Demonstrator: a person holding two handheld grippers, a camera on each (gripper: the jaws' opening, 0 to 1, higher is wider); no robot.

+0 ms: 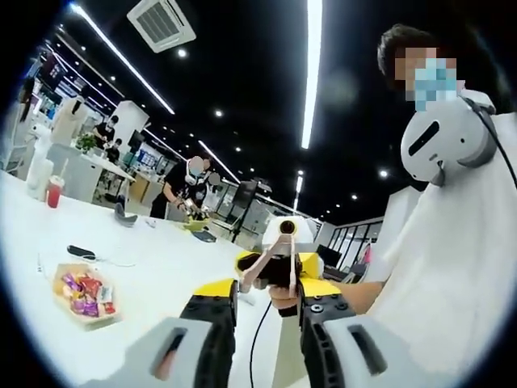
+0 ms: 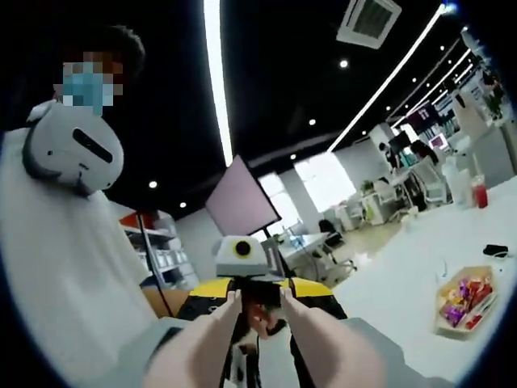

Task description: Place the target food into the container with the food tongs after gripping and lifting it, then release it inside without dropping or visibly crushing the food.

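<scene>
White table (image 1: 161, 267) carries a tray of wrapped snacks (image 1: 83, 293); no legible writing. Left gripper (image 1: 266, 339) jaws apart; right gripper (image 2: 258, 323) grips tongs (image 2: 254, 303).

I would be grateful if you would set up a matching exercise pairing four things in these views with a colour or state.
Things:
1. snack tray
2. drink cup
3. headset
4. monitor screen

Descriptions:
A. red
B. white, worn by the person
C. pink
D. holding bright wrappers on the table

Pairs: 1-D, 2-A, 3-B, 4-C.
</scene>
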